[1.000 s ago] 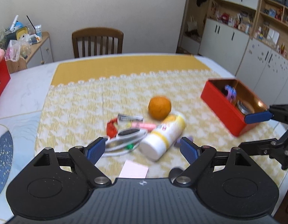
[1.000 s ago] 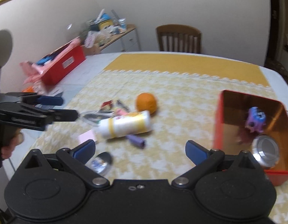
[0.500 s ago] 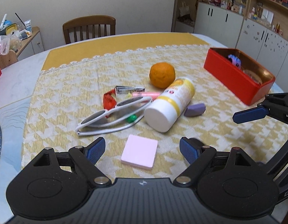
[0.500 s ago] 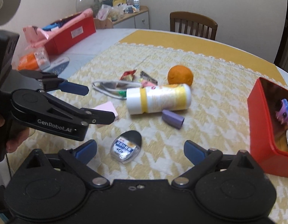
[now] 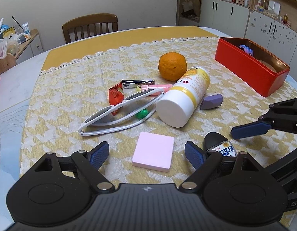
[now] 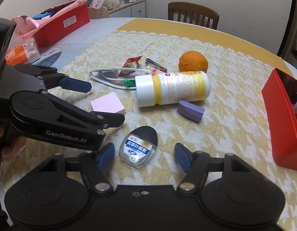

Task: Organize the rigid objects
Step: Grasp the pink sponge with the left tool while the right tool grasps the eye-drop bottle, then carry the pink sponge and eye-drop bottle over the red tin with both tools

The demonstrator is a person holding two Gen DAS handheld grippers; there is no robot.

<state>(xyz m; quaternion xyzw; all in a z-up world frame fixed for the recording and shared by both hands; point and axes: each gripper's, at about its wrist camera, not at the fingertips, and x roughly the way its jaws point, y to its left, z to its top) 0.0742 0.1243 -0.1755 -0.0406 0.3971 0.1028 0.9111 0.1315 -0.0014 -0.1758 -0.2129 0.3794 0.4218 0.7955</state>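
Two claws apart | left claw [image 5: 146,155] over pink block [image 5: 153,154] | right claw [image 6: 144,157] closing, straddling case [image 6: 138,146]

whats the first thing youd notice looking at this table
A white-and-yellow bottle lies on its side mid-cloth with an orange just behind it. The red box sits at the right edge. Nearest, the right gripper, jaws just closing, straddles an oval case without touching it; the left gripper straddles a pink block.

A yellow-and-white houndstooth tablecloth [image 5: 75,88] is showing under an orange fruit [image 5: 172,66], a white bottle [image 5: 184,96] with yellow bands, white-framed sunglasses [image 5: 117,113], a pale pink square block [image 5: 153,154], a purple block [image 5: 211,101] and a red box [image 5: 250,73]. Blue pads [image 6: 105,157] are lining the black grippers.
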